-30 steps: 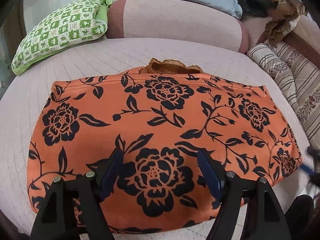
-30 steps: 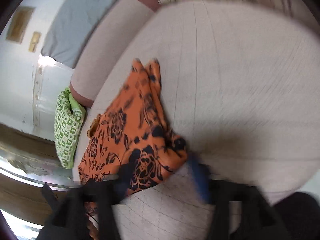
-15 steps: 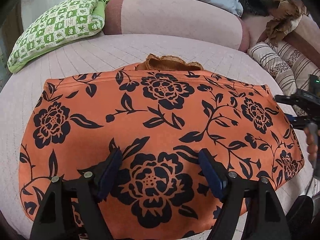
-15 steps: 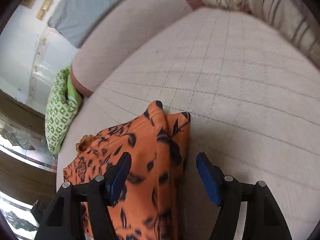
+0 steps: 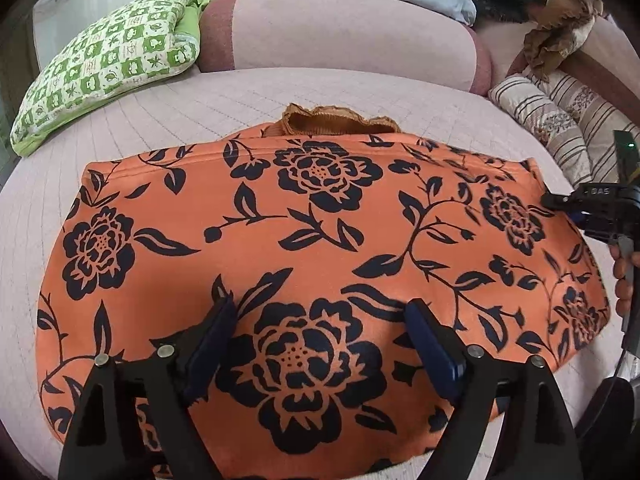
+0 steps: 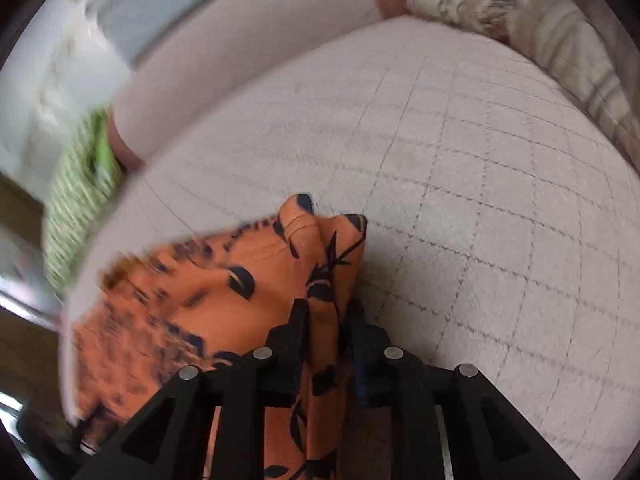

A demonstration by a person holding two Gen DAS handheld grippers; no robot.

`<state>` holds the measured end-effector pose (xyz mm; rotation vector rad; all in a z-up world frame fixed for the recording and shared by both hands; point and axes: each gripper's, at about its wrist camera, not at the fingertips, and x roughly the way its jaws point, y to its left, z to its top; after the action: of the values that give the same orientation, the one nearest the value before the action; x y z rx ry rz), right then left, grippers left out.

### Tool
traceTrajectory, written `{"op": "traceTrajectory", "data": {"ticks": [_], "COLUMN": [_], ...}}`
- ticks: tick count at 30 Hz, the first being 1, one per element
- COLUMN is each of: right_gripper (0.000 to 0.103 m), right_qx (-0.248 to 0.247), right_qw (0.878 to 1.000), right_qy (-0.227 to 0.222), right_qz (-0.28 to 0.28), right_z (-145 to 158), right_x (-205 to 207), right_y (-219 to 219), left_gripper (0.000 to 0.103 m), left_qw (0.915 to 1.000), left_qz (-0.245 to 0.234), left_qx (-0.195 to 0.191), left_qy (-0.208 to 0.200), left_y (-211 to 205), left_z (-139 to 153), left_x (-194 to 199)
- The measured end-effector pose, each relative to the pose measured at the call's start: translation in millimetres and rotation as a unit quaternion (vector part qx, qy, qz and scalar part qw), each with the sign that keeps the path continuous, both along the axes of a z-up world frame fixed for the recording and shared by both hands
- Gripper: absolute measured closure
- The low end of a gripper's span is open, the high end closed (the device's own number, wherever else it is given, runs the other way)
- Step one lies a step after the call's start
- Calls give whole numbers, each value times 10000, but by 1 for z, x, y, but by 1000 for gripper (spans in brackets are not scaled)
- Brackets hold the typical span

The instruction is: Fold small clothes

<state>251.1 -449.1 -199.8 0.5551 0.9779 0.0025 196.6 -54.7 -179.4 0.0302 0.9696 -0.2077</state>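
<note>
An orange garment with black flowers (image 5: 320, 248) lies spread flat on the pale quilted bed (image 5: 160, 112). A brown ruffled piece (image 5: 336, 120) sticks out at its far edge. My left gripper (image 5: 320, 344) is open, its blue pads hovering over the garment's near part. My right gripper (image 6: 326, 316) is shut on the garment's right edge (image 6: 320, 264), with cloth bunched between the fingers. The right gripper also shows in the left wrist view (image 5: 580, 208) at the garment's far right corner.
A green checked pillow (image 5: 112, 64) lies at the far left. A pink bolster (image 5: 344, 36) runs along the back. Striped cushions (image 5: 560, 120) and a brown cloth (image 5: 560, 32) sit at the right. Bare quilt lies right of the garment (image 6: 500, 220).
My right gripper moved onto the garment's right edge and closed on it. My left gripper stayed open over the near part.
</note>
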Motion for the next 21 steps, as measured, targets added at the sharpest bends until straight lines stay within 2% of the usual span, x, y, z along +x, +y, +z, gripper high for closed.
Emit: {"op": "traceTrajectory", "data": {"ticks": [1,3,5,7,9,11,13,16,18,21], "right_gripper": [80,80,80,71,18,17,17,17,17,17], "right_qx": [-314,-510,-354,-12,404,207,-122,-168,12,277], "right_qw": [9995,9979,9966,9948,9957,9962,9966,9966,9967,9967], "right_qy": [-79,-385,-691,-848,-276,376,85,217,263,231], "right_qz": [7,101,285,567,790,757,805,778,770,724], "right_z": [14,38,58,64,30,-9,-1,1,-3,-3], "right_x": [-6,-20,-36,-46,-43,-37,-42,-39,-36,-37], "right_y": [4,12,23,37,44,47,53,56,52,45], "left_gripper": [17,17,17,17,17,17,17,17,17,17], "left_qw": [10000,9999,9999,9998,9997,9995,9995,9977,9940,9816], "left_qz": [22,79,89,98,118,171,212,505,940,1723], "left_qx": [-25,-85,-90,-105,-166,-238,-236,-346,-477,-817], "left_qy": [34,56,82,106,129,68,-52,-297,-296,-64], "left_y": [2,4,5,5,8,15,28,64,97,152], "left_z": [0,1,2,4,9,19,33,51,53,36], "left_x": [0,1,0,-2,-6,-13,-25,-48,-61,-74]}}
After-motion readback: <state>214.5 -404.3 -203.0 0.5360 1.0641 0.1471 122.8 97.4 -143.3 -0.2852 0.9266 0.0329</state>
